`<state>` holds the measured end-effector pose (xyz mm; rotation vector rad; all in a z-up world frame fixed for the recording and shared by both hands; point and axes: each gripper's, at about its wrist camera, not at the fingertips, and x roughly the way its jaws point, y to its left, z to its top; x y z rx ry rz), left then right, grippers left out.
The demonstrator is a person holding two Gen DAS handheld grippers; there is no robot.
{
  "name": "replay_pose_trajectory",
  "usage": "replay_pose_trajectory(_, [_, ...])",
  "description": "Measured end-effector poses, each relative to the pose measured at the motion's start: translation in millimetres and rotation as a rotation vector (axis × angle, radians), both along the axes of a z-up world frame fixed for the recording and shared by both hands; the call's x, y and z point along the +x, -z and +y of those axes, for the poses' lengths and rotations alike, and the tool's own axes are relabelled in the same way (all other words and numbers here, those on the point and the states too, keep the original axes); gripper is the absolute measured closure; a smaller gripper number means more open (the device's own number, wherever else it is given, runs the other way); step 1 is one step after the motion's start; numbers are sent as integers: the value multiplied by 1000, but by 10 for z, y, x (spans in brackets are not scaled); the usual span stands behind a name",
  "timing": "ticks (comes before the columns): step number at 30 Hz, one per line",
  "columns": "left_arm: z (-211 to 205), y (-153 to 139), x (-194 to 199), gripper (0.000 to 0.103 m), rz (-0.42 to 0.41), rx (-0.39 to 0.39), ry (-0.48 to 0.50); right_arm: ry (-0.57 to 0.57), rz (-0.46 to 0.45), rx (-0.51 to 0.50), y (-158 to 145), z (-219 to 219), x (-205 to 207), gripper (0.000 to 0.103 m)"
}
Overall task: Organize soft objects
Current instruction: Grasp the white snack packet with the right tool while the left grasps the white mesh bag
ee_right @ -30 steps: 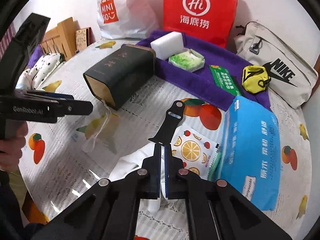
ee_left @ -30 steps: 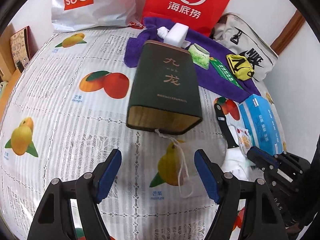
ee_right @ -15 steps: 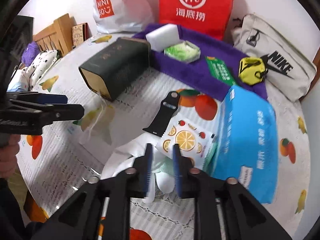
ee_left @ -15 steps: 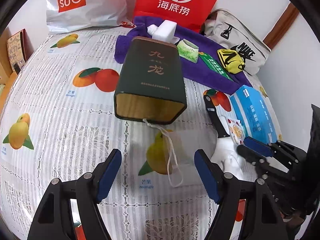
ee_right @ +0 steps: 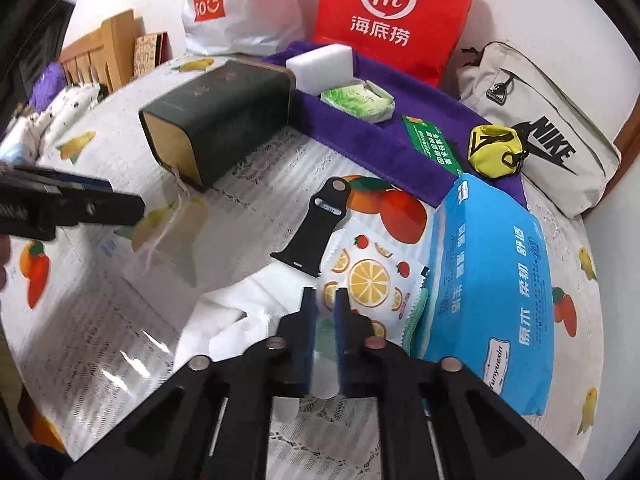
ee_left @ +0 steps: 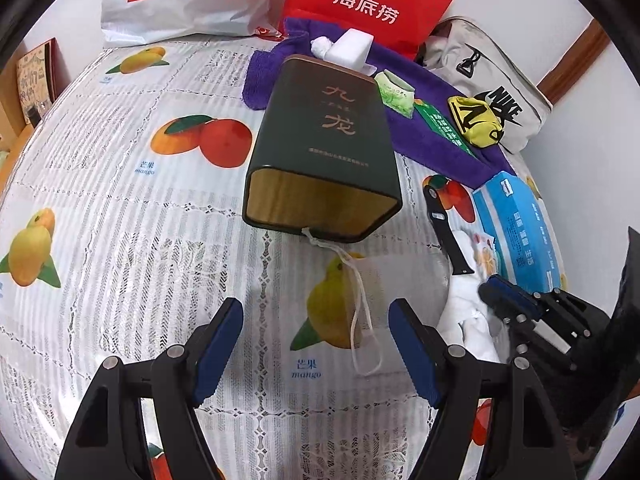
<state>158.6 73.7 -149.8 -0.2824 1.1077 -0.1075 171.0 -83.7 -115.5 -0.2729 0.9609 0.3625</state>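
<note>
A white crumpled cloth (ee_right: 236, 312) lies on the fruit-print tablecloth (ee_left: 120, 220); it also shows in the left wrist view (ee_left: 468, 320). My right gripper (ee_right: 325, 300) hovers at the cloth's right edge, jaws a narrow gap apart with nothing clamped; it shows in the left wrist view (ee_left: 504, 296). My left gripper (ee_left: 316, 332) is open and empty over a translucent drawstring pouch (ee_left: 372, 300). On a purple towel (ee_right: 380, 136) lie a white sponge (ee_right: 320, 64), a green tissue pack (ee_right: 360, 98) and a yellow pouch (ee_right: 496, 152).
A dark green tin (ee_left: 324, 152) lies on its side mid-table. A black strap (ee_right: 316, 224), a fruit-print wipe packet (ee_right: 368, 276) and a blue tissue pack (ee_right: 488, 288) lie right. A red bag (ee_right: 392, 12), MINISO bag (ee_right: 236, 4) and Nike bag (ee_right: 548, 128) line the back.
My right gripper has opened from shut to a narrow gap and moved forward over the white cloth. My left gripper has stayed open, shifting slightly.
</note>
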Motion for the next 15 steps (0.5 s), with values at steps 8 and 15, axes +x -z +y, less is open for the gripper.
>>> replay_pose_trajectory(8, [-40,-47,-43,29,-10,4,9,-3,-28,86,-297,-101,-97,102])
replay_pose_trajectory(15, [-38,-78,-107,29,-13,1,8,-10,-41,208,-602,-201,-263,102])
